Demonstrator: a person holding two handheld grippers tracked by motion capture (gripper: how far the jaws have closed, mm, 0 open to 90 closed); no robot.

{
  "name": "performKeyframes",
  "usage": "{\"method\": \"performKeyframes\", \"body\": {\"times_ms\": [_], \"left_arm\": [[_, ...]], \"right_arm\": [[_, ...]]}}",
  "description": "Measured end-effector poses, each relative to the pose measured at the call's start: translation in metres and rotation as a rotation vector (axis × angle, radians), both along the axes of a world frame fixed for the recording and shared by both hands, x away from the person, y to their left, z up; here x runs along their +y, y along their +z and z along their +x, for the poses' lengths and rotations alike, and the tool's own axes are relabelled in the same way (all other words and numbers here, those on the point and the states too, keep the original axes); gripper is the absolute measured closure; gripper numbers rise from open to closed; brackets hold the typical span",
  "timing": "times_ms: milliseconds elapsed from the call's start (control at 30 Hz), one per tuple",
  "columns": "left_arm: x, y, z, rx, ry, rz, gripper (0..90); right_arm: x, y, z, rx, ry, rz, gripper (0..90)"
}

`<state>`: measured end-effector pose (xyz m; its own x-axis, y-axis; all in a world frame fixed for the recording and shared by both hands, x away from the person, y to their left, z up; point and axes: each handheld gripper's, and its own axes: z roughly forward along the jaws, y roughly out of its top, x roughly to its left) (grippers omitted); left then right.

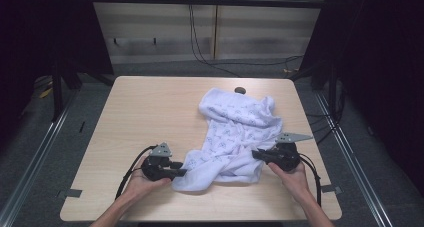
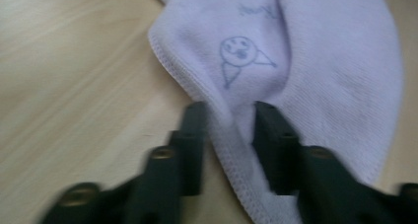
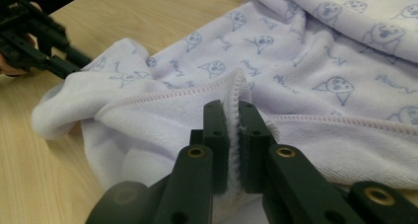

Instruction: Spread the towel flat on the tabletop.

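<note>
A pale lilac towel (image 1: 235, 127) printed with small blue drawings lies crumpled on the wooden table (image 1: 145, 107), right of centre. My left gripper (image 1: 181, 172) is at the towel's near left corner. Seen from that gripper, its jaws (image 2: 229, 115) pinch a fold of the stitched edge of the towel (image 2: 305, 61). My right gripper (image 1: 256, 154) is at the towel's near right side, shut on the raised hem (image 3: 233, 110) of the towel (image 3: 320, 51). The left gripper (image 3: 49, 51) also appears far off in the right gripper view, at the cloth's other end.
A dark round cap (image 1: 240, 90) sits in the table near its far edge, just behind the towel. Metal rails (image 1: 45, 137) run along the floor on both sides. Cables (image 1: 210, 57) trail behind the table. The table's left half is bare wood.
</note>
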<state>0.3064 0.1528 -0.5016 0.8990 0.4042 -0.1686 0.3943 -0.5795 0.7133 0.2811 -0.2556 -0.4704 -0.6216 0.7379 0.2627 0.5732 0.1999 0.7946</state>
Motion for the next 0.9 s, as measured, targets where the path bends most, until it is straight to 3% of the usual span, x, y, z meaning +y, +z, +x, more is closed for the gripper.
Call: {"method": "performKeyframes", "body": {"times_ms": [100,300,433,500,567,667,767,900], "left_arm": [[0.004,0.001,0.0,0.018,-0.005,-0.008,87.1],[0.028,0.02,0.005,0.04,0.083,-0.179,87.1],[0.04,0.034,0.006,0.02,0.1,-0.22,87.1],[0.045,0.041,0.01,0.019,0.114,-0.271,87.1],[0.049,0.051,0.013,-0.001,0.126,-0.284,87.2],[0.053,0.067,0.019,-0.02,0.158,-0.339,87.4],[0.057,0.087,0.026,-0.056,0.185,-0.349,87.4],[0.061,0.125,0.036,-0.115,0.212,-0.379,87.4]], "right_arm": [[-0.002,0.001,0.0,-0.003,0.001,0.013,85.0],[-0.006,0.009,-0.002,-0.023,-0.005,0.033,85.1],[-0.016,0.021,-0.002,-0.058,-0.036,0.072,85.2],[-0.023,0.03,-0.002,-0.086,-0.054,0.091,85.3],[-0.028,0.038,-0.002,-0.109,-0.068,0.102,85.4],[-0.039,0.054,0.001,-0.145,-0.094,0.112,85.8],[-0.05,0.073,0.002,-0.192,-0.116,0.142,86.0],[-0.057,0.103,0.009,-0.25,-0.135,0.149,86.1]]}}
